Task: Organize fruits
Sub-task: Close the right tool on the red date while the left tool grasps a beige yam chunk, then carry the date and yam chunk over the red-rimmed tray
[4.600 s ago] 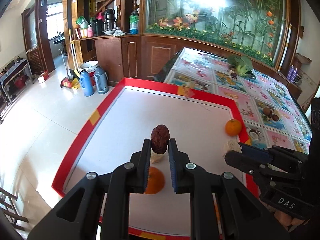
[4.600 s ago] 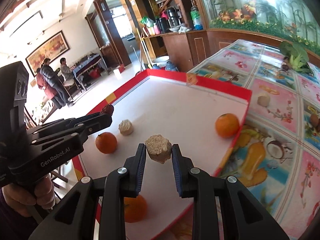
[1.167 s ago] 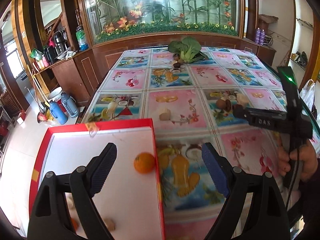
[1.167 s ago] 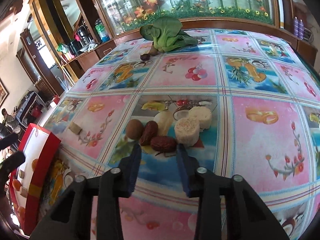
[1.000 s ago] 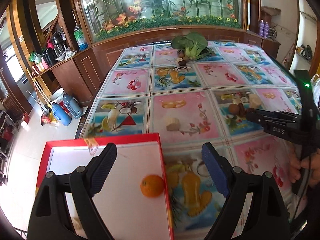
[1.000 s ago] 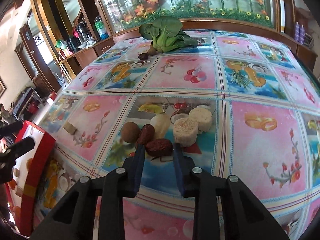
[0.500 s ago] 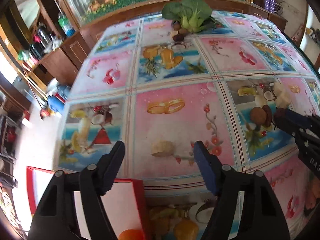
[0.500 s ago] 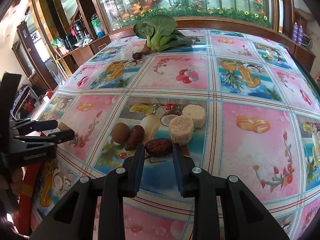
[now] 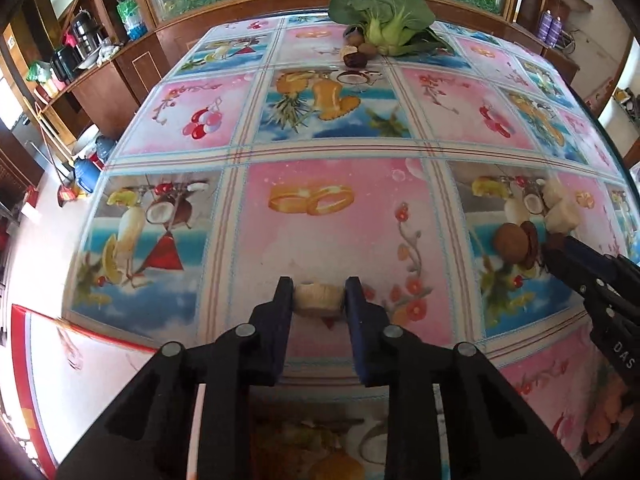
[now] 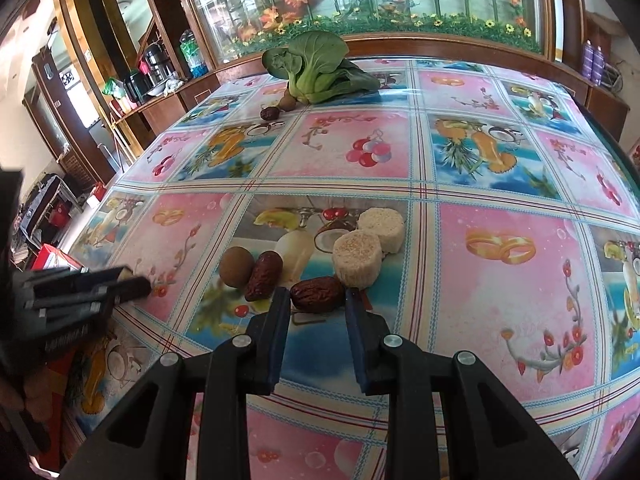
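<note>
My left gripper (image 9: 319, 298) has its jaws around a pale beige chunk (image 9: 319, 299) lying on the patterned tablecloth, both pads touching its sides. My right gripper (image 10: 317, 300) has its jaws either side of a dark red date (image 10: 317, 299) on the cloth, with small gaps showing. Beside it lie a second date (image 10: 264, 274), a brown kiwi (image 10: 237, 266) and two round pale cakes (image 10: 358, 257). The same pile shows at the right of the left wrist view (image 9: 520, 240). The red-rimmed white tray (image 9: 60, 360) is at lower left.
A bok choy (image 10: 316, 68) with a kiwi and a date (image 10: 270, 113) beside it lies at the table's far edge. A glass-fronted wooden cabinet stands behind the table. The floor drops off at the left.
My left gripper has left the tray, moved over the tablecloth, come down and closed around the beige chunk. My right gripper has edged forward so the date sits between its jaws.
</note>
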{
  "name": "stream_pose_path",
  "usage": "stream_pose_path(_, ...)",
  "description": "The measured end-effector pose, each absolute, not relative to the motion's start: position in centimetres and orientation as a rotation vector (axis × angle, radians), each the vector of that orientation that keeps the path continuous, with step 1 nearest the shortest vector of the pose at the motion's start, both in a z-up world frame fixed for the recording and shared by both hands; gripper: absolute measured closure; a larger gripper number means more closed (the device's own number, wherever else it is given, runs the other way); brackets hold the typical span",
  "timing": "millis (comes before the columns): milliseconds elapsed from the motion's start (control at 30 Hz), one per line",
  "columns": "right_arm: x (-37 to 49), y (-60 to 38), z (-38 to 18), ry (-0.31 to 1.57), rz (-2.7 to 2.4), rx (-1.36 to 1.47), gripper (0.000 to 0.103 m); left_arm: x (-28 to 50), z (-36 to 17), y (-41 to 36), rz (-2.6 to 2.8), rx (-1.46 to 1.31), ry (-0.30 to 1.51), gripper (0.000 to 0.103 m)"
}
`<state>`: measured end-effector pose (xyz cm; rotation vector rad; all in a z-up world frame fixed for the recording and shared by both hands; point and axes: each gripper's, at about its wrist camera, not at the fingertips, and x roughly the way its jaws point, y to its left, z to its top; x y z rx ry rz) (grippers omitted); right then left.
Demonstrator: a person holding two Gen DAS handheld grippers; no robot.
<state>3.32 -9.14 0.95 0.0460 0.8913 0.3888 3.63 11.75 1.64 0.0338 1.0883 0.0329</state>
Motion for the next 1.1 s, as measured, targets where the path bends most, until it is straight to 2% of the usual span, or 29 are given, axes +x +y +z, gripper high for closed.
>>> stream_pose_path(467, 2.4, -11.6, 1.1, 0.904, 0.412, 0.055, 0.076, -3.9, 1.8, 6.2, -0.151, -0.006, 1.063, 0.075)
stream_pose_path(867, -0.5, -10.5, 3.3, 0.716, 0.523, 0.048, 0.076, -8.3, 1.8, 6.2, -0.196, -0.093, 1.033, 0.075)
stream_pose_path(1100, -0.4, -10.5, 3.4, 0.684, 0.484, 0.046, 0.076, -11.2, 4.2, 7.0, -0.205, -0.114, 0.951, 0.075)
